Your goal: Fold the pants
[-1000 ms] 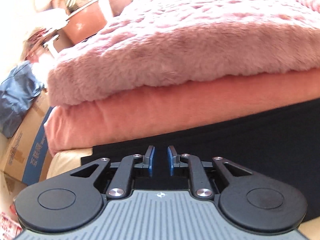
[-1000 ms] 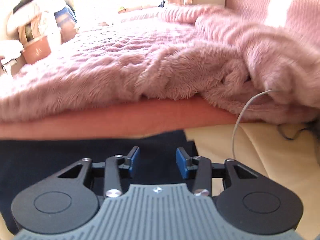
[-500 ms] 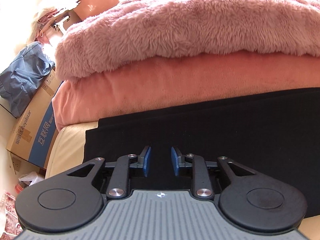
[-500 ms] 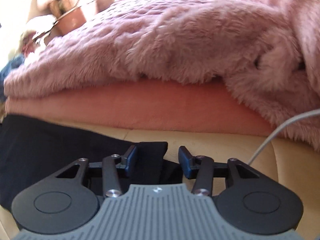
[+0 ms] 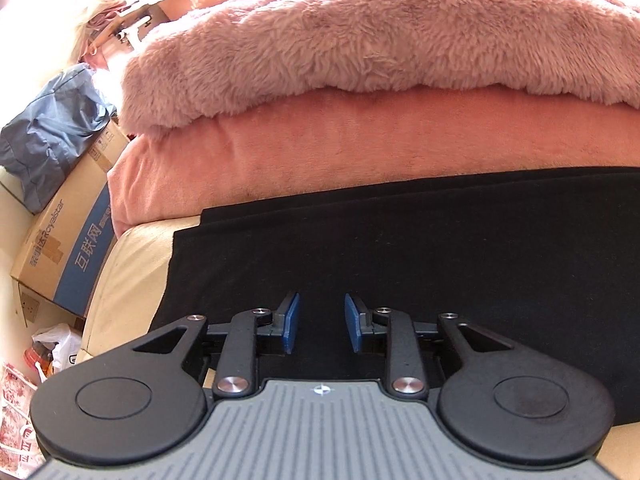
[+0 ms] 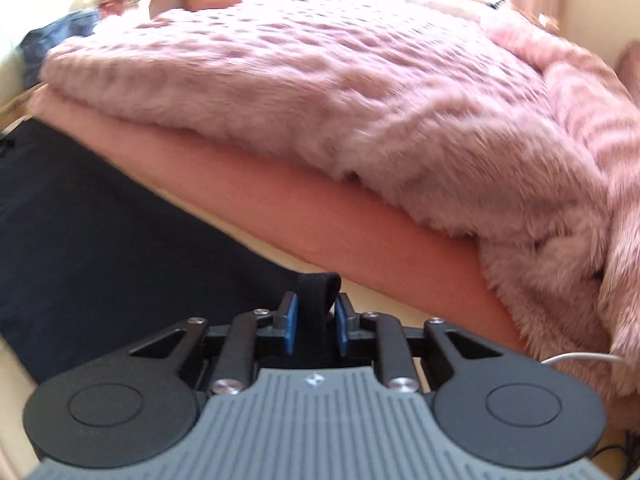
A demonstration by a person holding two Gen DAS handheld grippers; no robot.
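Your right gripper point(image 6: 316, 322) has just clamped down: 0.5 s ago its blue pads stood wide over the corner of the pants point(image 6: 120, 248), now they're pinched on a raised tuck of black cloth that pokes up between them, so you've got the end of the garment in hand. Meanwhile your left gripper point(image 5: 321, 322) has gone the other way, pads spreading from a narrow gap 1 s ago to well apart now, holding nothing and hovering over the pants point(image 5: 400, 248) near their left edge. Reads to me like the right side's ready to lift and carry over for a fold, w/ the left prob. about to pin or grab its own end. The pants lie flat on the cream surface point(image 5: 132, 276), along the front of the bedding; in the left view 2 layers show as stepped edges at the far side. Fabric is matte black knit, thin and limp, bunches easily, so expect it to sag. Behind: a salmon short-pile blanket point(image 5: 360, 140) under a shaggy pink fleece blanket point(image 5: 360, 28), thick and soft. Cardboard box point(image 5: 68, 248) sits off to the left, and a thin white cable point(image 6: 580, 356) lies at the right.
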